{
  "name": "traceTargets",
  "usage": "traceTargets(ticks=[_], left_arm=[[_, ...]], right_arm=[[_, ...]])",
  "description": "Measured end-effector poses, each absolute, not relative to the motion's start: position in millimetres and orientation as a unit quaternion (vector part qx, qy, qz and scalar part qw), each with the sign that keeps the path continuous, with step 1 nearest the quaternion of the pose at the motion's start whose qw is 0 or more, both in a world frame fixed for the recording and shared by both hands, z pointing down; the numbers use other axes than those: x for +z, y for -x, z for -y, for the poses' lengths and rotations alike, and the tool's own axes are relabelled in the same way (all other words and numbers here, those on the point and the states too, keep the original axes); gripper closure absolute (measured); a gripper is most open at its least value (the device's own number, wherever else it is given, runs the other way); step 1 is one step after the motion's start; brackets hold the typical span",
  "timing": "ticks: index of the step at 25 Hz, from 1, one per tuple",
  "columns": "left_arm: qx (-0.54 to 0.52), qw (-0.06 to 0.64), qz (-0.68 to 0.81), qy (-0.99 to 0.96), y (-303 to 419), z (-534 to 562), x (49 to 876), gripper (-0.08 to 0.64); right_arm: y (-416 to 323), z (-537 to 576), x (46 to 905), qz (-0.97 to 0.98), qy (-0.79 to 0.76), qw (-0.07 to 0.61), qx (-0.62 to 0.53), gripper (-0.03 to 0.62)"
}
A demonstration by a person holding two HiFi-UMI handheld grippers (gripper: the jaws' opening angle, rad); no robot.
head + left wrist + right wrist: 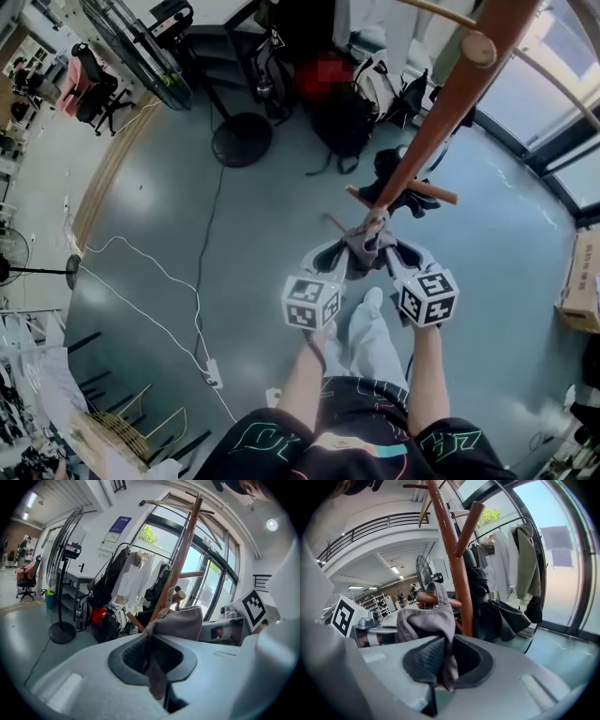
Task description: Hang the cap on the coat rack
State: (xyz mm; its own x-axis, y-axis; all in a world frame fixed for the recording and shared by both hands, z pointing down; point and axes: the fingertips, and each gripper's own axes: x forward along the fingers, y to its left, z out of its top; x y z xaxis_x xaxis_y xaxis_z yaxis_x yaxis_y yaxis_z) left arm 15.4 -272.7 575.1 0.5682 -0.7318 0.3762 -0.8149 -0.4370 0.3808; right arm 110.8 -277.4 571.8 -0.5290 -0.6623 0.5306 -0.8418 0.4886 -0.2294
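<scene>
While left tool (348,259) and right tool (390,255) pinch the cap (367,241), it seemingly touches a peg (423,598).
</scene>
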Motion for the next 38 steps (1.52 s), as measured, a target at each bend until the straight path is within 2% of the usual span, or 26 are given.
traceTargets(ticks=[14, 24, 31, 38], left_arm=[[0.099, 0.293, 0.459, -0.833, -45, 302, 606, 0.530], [0.110, 0.309, 0.465, -0.822, -37, 304, 622, 0.522], [0.100, 0.303, 0.466, -0.825, -20, 291, 613, 0.459], [0.085, 0.279, 0.464, -0.836, -4, 277, 587, 0.467]], right_arm=[[-138, 312, 603, 0.835, -0.435, 0.208, 0.264, 0.546], [-133, 310, 626, 0.831, -0.424, 0.217, 0.286, 0.541], [-132, 294, 626, 0.818, -0.441, 0.232, 0.288, 0.487], [-133, 281, 602, 0.809, -0.486, 0.200, 0.263, 0.480]])
